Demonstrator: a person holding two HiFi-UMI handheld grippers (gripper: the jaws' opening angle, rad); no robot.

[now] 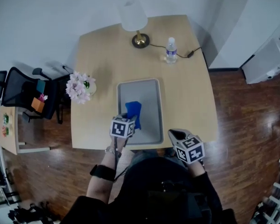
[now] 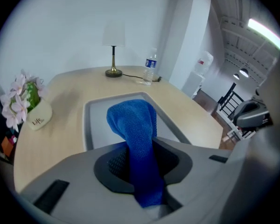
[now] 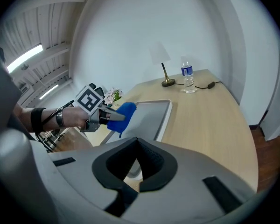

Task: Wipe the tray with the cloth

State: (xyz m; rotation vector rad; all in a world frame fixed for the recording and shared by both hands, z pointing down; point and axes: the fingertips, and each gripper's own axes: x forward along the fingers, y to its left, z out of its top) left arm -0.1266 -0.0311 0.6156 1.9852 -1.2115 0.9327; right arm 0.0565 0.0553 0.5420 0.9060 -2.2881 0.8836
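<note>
A grey rectangular tray [image 1: 153,90] lies on the wooden table, nearer the front edge. My left gripper [image 1: 132,120] is shut on a blue cloth [image 1: 133,110] and holds it over the tray's near left part. In the left gripper view the cloth [image 2: 133,125] is pinched between the jaws and bunches out ahead over the tray [image 2: 95,125]. The right gripper view shows the left gripper [image 3: 109,116] with the cloth [image 3: 126,112] raised a little above the tray [image 3: 151,115]. My right gripper [image 1: 176,135] sits at the table's front edge, right of the tray, with its jaws together and empty.
A white-shaded lamp [image 1: 136,20] and a water bottle [image 1: 171,49] stand at the table's far side, with a cable between them. A pot of pink flowers [image 1: 80,87] sits left of the tray. An office chair [image 1: 23,92] stands beside the table's left edge.
</note>
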